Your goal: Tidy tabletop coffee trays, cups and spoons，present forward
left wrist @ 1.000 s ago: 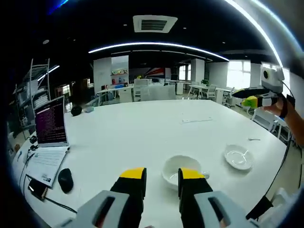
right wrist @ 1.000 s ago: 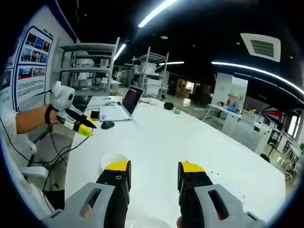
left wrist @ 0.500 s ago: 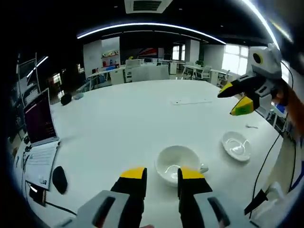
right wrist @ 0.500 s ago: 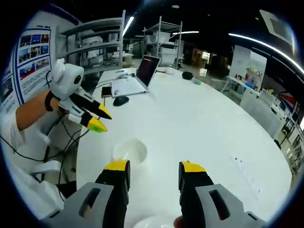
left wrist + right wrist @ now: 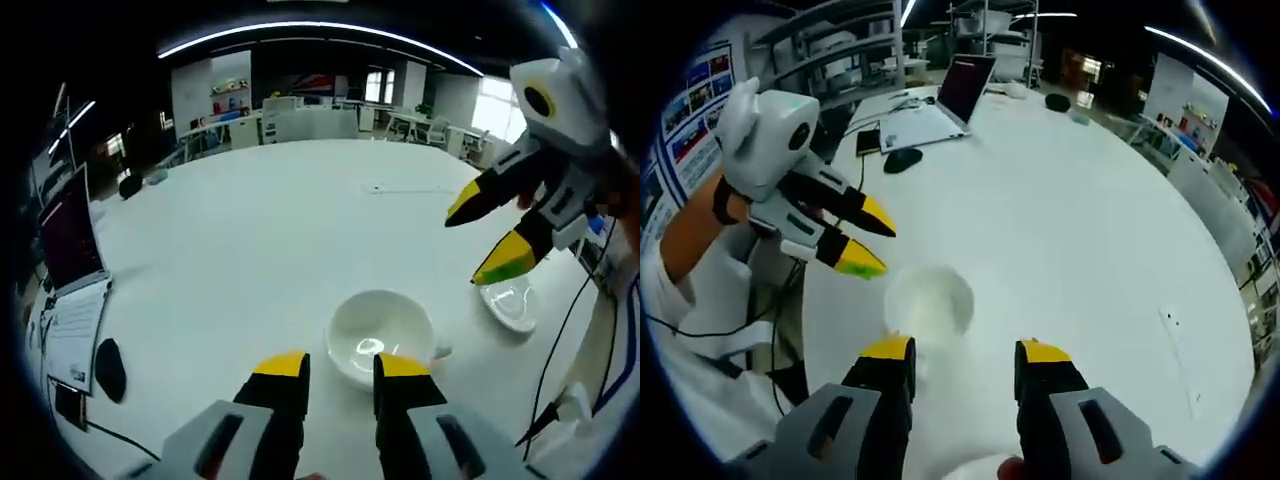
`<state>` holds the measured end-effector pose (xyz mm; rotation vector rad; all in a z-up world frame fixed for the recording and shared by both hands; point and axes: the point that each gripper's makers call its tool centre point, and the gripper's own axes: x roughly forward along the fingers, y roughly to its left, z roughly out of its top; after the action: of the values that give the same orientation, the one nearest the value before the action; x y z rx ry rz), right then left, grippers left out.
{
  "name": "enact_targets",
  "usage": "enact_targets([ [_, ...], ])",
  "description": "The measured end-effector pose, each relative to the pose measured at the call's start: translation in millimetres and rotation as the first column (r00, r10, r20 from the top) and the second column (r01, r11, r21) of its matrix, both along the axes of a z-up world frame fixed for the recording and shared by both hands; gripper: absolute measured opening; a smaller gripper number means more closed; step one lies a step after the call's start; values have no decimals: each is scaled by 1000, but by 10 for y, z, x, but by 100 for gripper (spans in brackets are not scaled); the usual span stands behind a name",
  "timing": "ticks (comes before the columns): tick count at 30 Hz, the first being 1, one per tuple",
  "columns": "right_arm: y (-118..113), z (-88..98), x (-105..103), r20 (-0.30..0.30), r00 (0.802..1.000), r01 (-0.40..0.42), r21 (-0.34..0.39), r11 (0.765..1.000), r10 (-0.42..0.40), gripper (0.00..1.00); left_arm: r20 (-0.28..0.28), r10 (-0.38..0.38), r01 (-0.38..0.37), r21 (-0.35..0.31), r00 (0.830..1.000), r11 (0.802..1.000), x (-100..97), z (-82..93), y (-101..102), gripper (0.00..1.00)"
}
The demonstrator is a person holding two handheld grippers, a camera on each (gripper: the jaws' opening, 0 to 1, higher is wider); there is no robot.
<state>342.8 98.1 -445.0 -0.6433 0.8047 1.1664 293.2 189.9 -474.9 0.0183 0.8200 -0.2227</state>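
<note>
Both grippers hang above a white round table (image 5: 260, 230), jaws apart and holding nothing. The left gripper (image 5: 340, 368) sits just short of a white coffee cup (image 5: 380, 338), its tips reaching the near rim, as if lined up for a grab, though no contact can be confirmed. The cup's small handle points toward the saucer (image 5: 512, 305), which lies just beyond it on the same side. Over that saucer hovers the right gripper (image 5: 490, 235), its yellow-tipped jaws spread, apparently poised to take the dish. In the right gripper view, the right gripper (image 5: 965, 352) looks across the cup (image 5: 930, 300) at the left gripper (image 5: 872, 240), also open, hanging just beside it. Well away from the cup, at the table's far edge, stand a laptop (image 5: 958, 98) and a mouse (image 5: 903, 158). No spoon can be made out.
</note>
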Motion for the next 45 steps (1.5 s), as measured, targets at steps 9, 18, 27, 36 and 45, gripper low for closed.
enact_targets([
  [9, 85, -314, 112, -20, 1000, -2, -94, 996, 0, 38, -18, 8, -8, 16, 1000, 1000, 19, -95, 79, 27],
  [18, 140, -567, 138, -108, 992, 53, -138, 989, -68, 32, -88, 14, -13, 14, 996, 1000, 156, -283, 112, 25],
  [27, 138, -734, 82, -127, 985, 89, -192, 977, -115, 24, -129, 13, -12, 9, 992, 1000, 206, -382, 118, 22],
  [36, 152, -802, 104, -141, 979, 112, -217, 970, -145, 15, -165, 41, -44, -12, 985, 999, 247, -434, 37, 14],
  [45, 153, -847, 110, -166, 968, 146, -241, 960, -189, 12, -180, 64, -66, -10, 982, 998, 301, -451, 76, 14],
])
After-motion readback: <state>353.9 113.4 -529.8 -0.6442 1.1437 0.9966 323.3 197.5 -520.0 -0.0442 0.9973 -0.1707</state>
